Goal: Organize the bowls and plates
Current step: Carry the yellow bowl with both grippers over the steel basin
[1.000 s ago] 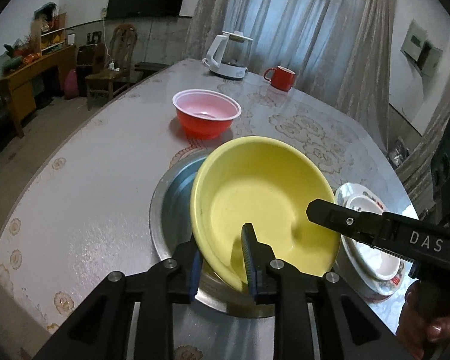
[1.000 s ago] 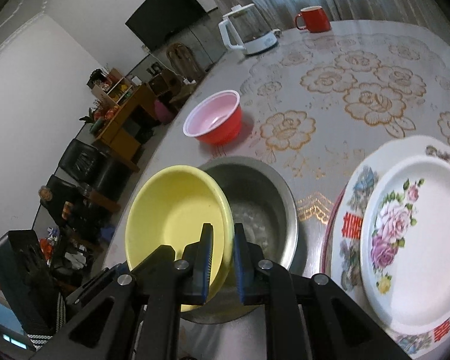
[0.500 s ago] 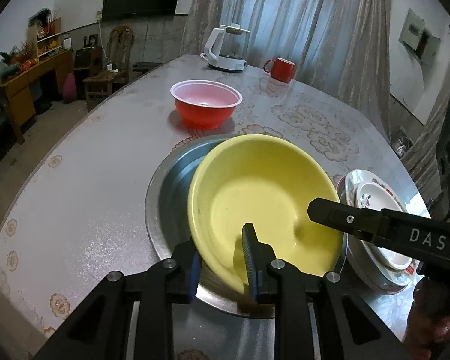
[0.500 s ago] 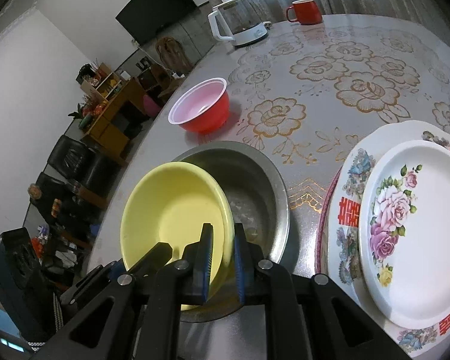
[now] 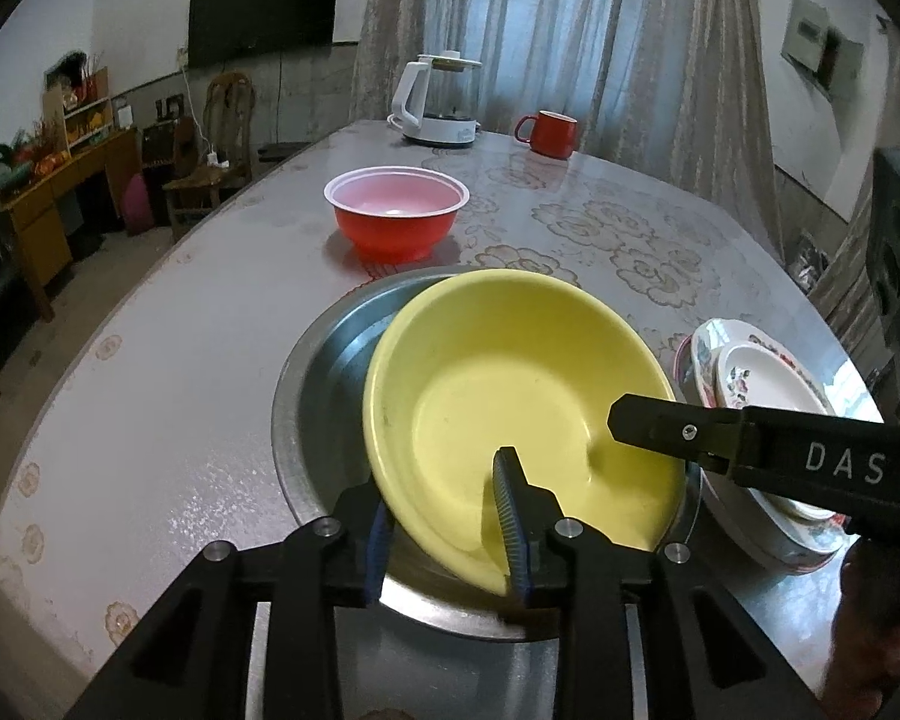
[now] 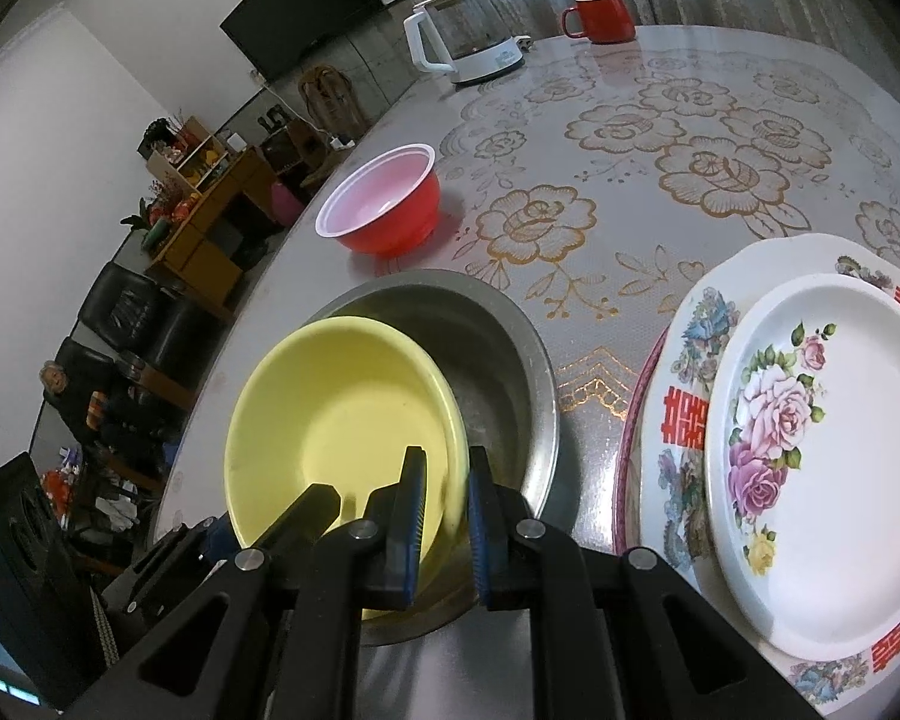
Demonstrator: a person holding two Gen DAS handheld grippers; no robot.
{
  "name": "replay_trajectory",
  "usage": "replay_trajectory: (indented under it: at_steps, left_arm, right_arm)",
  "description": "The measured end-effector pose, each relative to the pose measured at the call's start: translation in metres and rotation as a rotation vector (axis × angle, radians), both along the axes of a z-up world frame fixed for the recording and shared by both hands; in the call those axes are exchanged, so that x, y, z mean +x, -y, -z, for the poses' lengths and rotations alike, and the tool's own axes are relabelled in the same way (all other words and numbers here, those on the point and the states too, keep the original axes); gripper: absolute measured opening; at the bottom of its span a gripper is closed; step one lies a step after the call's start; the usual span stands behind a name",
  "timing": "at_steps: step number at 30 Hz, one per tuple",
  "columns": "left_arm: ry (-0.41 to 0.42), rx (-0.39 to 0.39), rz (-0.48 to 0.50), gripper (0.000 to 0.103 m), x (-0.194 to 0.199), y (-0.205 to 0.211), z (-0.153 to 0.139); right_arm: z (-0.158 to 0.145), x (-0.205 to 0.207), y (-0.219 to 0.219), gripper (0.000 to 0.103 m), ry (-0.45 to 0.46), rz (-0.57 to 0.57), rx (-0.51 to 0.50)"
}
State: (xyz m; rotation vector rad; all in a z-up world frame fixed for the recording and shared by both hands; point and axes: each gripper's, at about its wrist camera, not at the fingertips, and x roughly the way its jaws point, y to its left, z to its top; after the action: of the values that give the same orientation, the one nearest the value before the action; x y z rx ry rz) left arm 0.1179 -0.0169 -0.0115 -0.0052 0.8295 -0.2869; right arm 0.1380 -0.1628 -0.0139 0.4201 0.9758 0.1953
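Across the flowered table (image 5: 150,420), largest first. Near the front edge, a steel basin (image 5: 318,396), standing flat. Just to its right, a stack of plates (image 6: 810,450): small rose plate on a bigger patterned one, with what looks like a pink rim below. Already gathered, judging by that. Inside the basin, the yellow bowl (image 5: 510,408), tilted and off to one side, part of its rim riding above the basin's edge; not yet sitting level. Farther back, well apart from the basin, the red bowl (image 5: 396,222), upright and alone on the cloth. Beyond that, a kettle (image 5: 438,102) and a red mug (image 5: 549,132), seemingly no part of the job.

Gripping the yellow bowl's near rim on the right: the right gripper (image 6: 445,468), pinched tight with the wall between its pads. Straddling the near rim on the left: the left gripper (image 5: 441,504), jaws opening, one pad outside the wall and one inside, a gap showing, so apparently letting go.

Past halfway, by the look of it. Plates stacked; yellow bowl going into the basin. Left to do, probably: settle it flat, release it, then fetch the red bowl and nest it on top.
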Motion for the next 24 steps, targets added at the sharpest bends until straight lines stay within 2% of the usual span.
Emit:
replay_trajectory:
  at_steps: [3,7,12,20,24]
  left_arm:
    - [0.013,0.006,0.005,0.033,-0.001,0.001,-0.001]
    - [0.033,-0.001,0.025,0.045,-0.005,0.002,-0.007]
    - [0.053,-0.021,0.027,0.054,-0.009,-0.001,-0.014]
    - [0.068,-0.014,0.014,0.057,-0.010,-0.004,-0.013]
    - [0.061,0.001,0.020,0.056,-0.008,-0.003,-0.007]
  right_arm:
    - [0.000,-0.001,-0.001,0.013,-0.001,0.000,-0.009]
    - [-0.001,-0.001,0.000,0.013,0.000,0.006,-0.019]
    - [-0.002,-0.001,-0.002,0.013,0.002,0.010,-0.046]
    - [-0.005,-0.001,-0.002,0.014,0.007,0.037,-0.081]
    - [-0.005,-0.003,0.000,0.015,0.009,0.043,-0.066]
